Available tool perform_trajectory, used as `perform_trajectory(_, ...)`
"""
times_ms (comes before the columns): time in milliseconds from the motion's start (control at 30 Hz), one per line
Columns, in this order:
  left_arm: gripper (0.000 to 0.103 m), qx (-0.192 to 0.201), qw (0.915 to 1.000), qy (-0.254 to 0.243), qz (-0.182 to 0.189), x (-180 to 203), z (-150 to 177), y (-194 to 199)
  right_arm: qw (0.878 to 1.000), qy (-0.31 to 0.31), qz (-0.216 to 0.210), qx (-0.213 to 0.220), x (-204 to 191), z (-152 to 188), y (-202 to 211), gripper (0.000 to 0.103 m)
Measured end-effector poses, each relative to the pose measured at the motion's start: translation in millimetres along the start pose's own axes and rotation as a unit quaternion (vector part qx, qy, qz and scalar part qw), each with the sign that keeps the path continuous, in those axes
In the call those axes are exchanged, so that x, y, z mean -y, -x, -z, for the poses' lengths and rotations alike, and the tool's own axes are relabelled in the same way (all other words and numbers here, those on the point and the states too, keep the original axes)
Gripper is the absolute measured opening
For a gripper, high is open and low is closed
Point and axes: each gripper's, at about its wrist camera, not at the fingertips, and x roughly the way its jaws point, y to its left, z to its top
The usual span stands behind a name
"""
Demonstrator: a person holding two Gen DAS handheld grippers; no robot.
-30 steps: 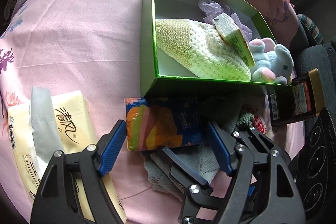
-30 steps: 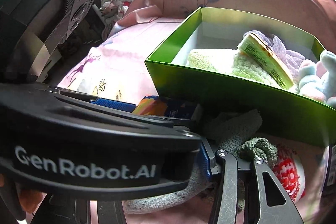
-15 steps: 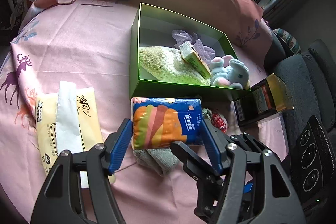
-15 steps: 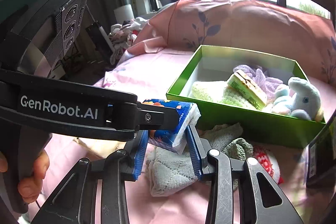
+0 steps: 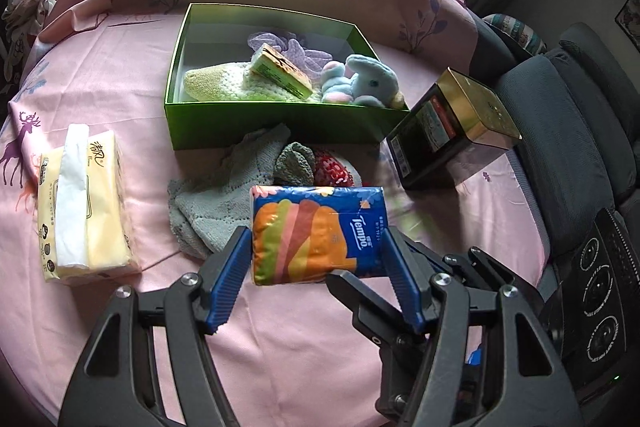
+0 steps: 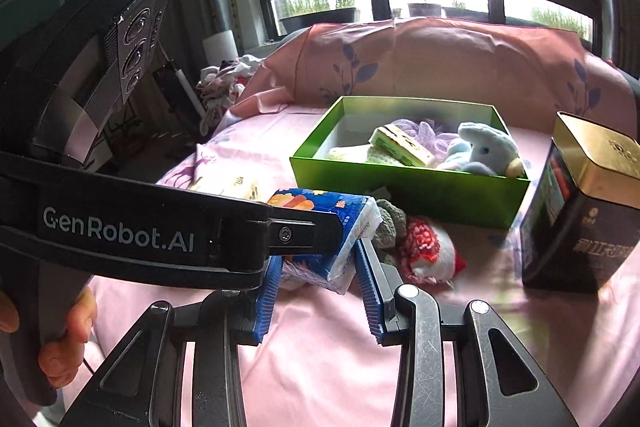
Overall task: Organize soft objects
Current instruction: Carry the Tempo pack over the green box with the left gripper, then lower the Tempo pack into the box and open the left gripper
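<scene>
Done: a bunny toy [image 5: 370, 79], a knit cloth [image 5: 216, 83] and a small pack [image 5: 280, 69] are seen in the green box [image 5: 276, 123].
Left: a grey cloth [image 5: 216, 199], a red toy [image 5: 332, 173] and a yellow tissue bag [image 5: 80, 203] are seen on the bed.
Left claw [image 5: 318, 259]: the blue tissue pack [image 5: 316, 233] is squeezed, at 6 o'clock from the box.
Right claw [image 6: 318, 291]: it is held open, empty.
Changed: the pack is lifted higher and pulled back from the box.

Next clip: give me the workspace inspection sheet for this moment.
Surface: pink sheet, printed deer at its left edge.
Job's things: Tempo tissue pack held aloft; green box holds plush toy, knit piece, small carton; grey cloth and red-white item outside.
Clutter: yellow tissue pack; black-gold tin.
Grippers: left gripper clamps the Tempo pack; right gripper open beneath it.
Cables: nothing seen.
Surroundings: pillow, windows, dark chair.
</scene>
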Motion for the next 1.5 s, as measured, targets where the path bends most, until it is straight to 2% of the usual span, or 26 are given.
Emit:
perform_trajectory(167, 0.064, -0.007, 0.9997, -0.022, 0.007, 26, 4, -9, 1.0, -0.015, 0.009, 0.006, 17, 10, 18, 0.039)
perform_trajectory(367, 0.064, 0.001, 0.999, -0.043, 0.013, 49, -5, -10, 0.999, -0.028, 0.015, 0.026, 35, 6, 34, 0.039)
perform_trajectory(700, 0.064, 0.046, 0.9969, -0.063, 0.01, 57, -59, 6, 0.997, -0.022, 0.013, 0.073, 53, -47, 29, 0.039)
perform_trajectory(933, 0.064, 0.051, 0.9973, -0.049, 0.022, 36, -114, -3, 0.997, -0.016, 0.012, 0.077, 67, -94, -4, 0.039)
perform_trajectory(1100, 0.064, 0.05, 0.9978, -0.042, 0.012, 20, -146, -18, 0.998, -0.01, 0.011, 0.067, 77, -117, -39, 0.039)
perform_trajectory(1500, 0.064, 0.011, 0.9999, -0.002, 0.012, -25, -182, -84, 0.999, -0.021, 0.016, 0.02, 99, -121, -116, 0.039)
